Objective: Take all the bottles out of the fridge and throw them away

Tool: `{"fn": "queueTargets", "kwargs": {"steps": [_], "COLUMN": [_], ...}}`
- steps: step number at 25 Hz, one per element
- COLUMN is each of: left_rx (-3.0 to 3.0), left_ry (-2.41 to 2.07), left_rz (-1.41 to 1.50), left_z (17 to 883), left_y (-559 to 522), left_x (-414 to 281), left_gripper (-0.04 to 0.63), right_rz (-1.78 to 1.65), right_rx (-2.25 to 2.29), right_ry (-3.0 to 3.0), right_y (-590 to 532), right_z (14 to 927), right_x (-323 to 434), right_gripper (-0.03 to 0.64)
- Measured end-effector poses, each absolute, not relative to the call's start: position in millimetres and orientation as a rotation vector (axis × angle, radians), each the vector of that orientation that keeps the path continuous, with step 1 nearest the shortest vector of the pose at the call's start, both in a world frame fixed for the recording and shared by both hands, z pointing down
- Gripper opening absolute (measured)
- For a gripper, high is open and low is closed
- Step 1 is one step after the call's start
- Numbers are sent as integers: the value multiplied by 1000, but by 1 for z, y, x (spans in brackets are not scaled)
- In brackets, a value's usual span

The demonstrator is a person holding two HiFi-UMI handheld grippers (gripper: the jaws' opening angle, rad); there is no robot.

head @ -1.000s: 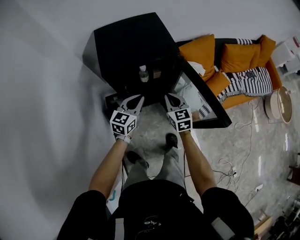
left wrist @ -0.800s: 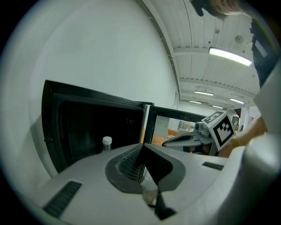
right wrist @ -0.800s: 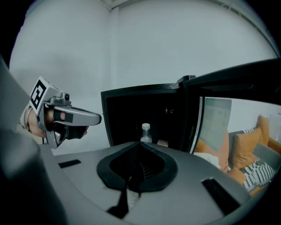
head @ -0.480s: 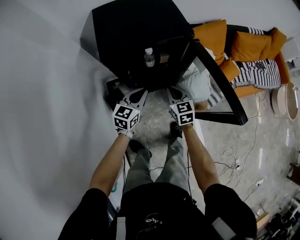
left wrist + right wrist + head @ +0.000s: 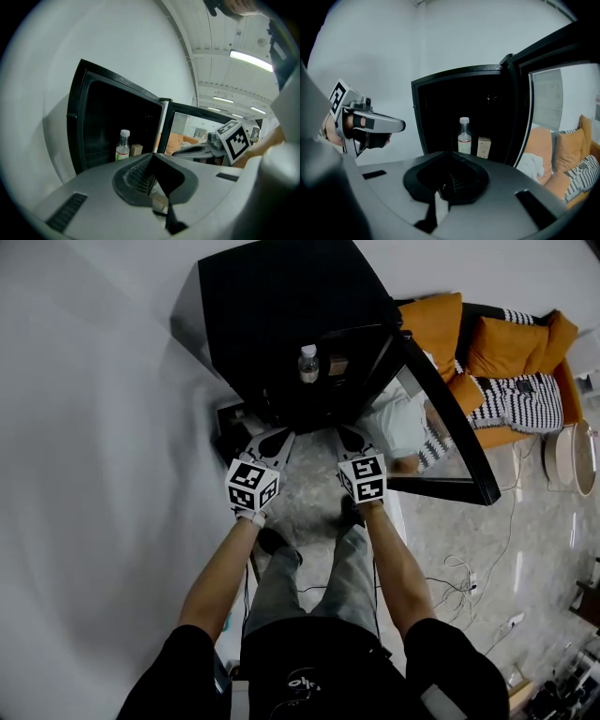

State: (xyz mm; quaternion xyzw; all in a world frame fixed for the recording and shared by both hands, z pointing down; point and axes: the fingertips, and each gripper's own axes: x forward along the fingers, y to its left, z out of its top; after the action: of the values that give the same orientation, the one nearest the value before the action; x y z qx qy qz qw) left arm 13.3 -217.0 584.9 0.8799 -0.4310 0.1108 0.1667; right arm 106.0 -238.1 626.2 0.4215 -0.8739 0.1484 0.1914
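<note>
Fridge (image 5: 281, 296) is open, with its door (image 5: 441, 409) swung out toward 3 o'clock. One bottle (image 5: 308, 363) stands upright on the shelf inside, untouched. A small box (image 5: 337, 365) sits just beside it at its 3 o'clock.

Change since a second ago: both hands have dropped lower, and the head view now frames the fridge mouth more squarely. The bottle sits higher in frame, at 12 o'clock of the grippers. Bottle and box have not moved on the shelf.

The left gripper (image 5: 270, 437) and right gripper (image 5: 350, 437) are side by side, near the fridge opening but outside it, both well apart from the bottle. In the left gripper view the jaws are pressed together with nothing between them, and the bottle (image 5: 123, 146) is at 11 o'clock past the tips. In the right gripper view the jaws are also together and empty, with the bottle (image 5: 464, 136) dead ahead at 12 o'clock.

Judgement: this is the approach phase, and no removal has started. The right gripper looks better lined up. It would have to spread its jaws before reaching in. The box stands close enough that it could get bumped.
</note>
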Motion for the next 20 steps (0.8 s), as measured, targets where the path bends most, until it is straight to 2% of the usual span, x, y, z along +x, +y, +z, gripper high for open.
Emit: {"fn": "queueTargets", "kwargs": {"steps": [10,16,20], "left_rx": [2582,2610,2633], "left_ry": [-1284,-1340,-1354], "left_rz": [257,212,207], "left_z": [599,631,655], "left_y": [-243,-263,-271], "left_x": [18,13,8], "left_gripper": [6,6,6], "right_rz": [229,223,242], "right_rx": [1284,1292,1295], "right_ry": [-2525,-2552,-2549], "right_y": [-298,-348,-378], "right_z": [636,678,711], "right_x": [90,67,48], "right_gripper": [11,197,270]}}
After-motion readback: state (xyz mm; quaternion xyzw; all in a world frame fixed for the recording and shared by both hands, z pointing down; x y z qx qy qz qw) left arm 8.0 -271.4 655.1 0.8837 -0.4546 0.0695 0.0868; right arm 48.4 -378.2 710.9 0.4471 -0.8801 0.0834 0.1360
